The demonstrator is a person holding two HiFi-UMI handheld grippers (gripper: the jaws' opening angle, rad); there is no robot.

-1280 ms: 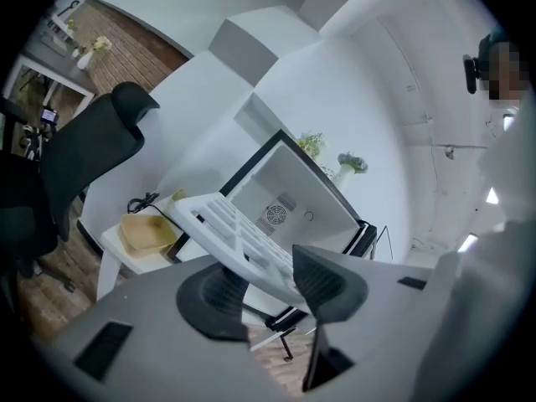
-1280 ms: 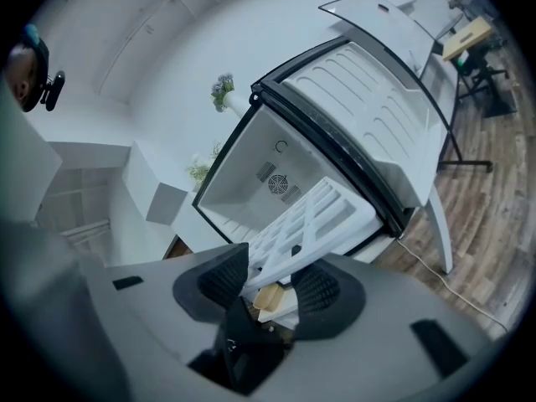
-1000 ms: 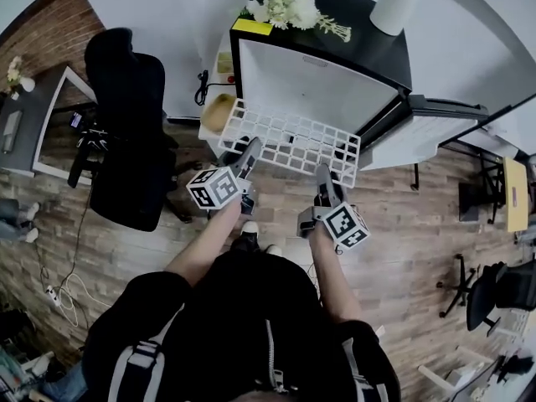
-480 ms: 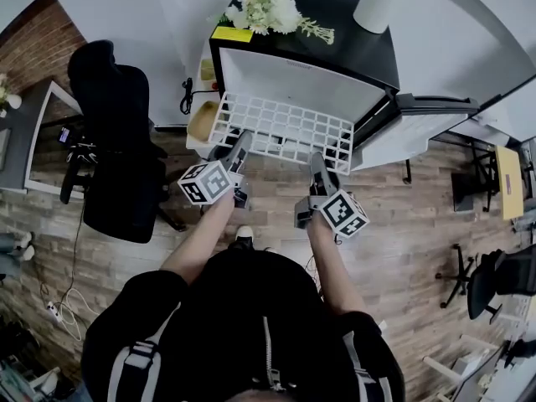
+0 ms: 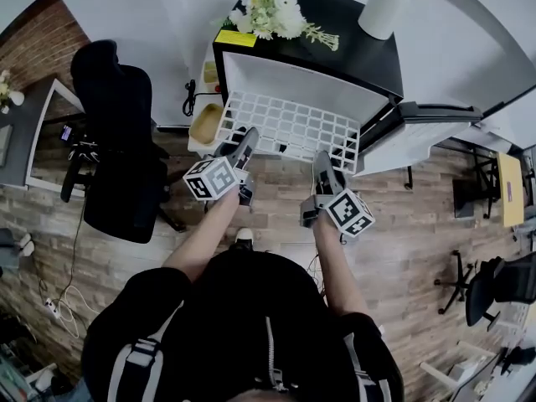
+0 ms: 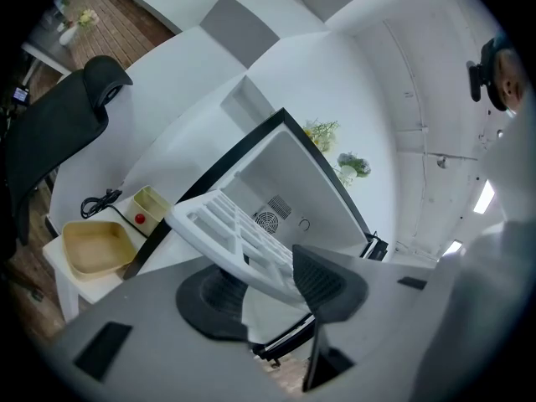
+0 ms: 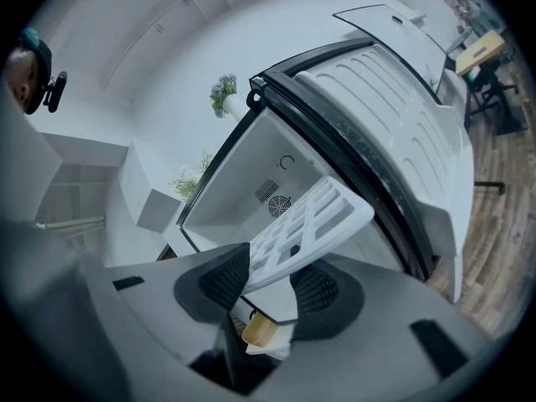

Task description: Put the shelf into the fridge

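Observation:
A white grid shelf point(image 5: 289, 128) is held level in front of the open small black fridge point(image 5: 352, 44), its far edge at the white opening point(image 5: 310, 86). My left gripper point(image 5: 249, 138) is shut on the shelf's near left edge, and my right gripper point(image 5: 323, 162) is shut on its near right edge. In the left gripper view the shelf point(image 6: 230, 229) lies between the dark pads point(image 6: 322, 279). In the right gripper view the shelf point(image 7: 314, 220) is clamped the same way, pointing into the fridge point(image 7: 260, 174).
The fridge door point(image 5: 427, 128) stands swung open to the right. Flowers point(image 5: 272, 11) sit on the fridge top. A black office chair point(image 5: 121, 141) stands at the left. A yellow tub point(image 5: 205, 122) rests on a low white stand beside the fridge.
Both grippers have carried the shelf a little forward, so its far edge now sits closer to the fridge opening. The grip on both sides is unchanged.

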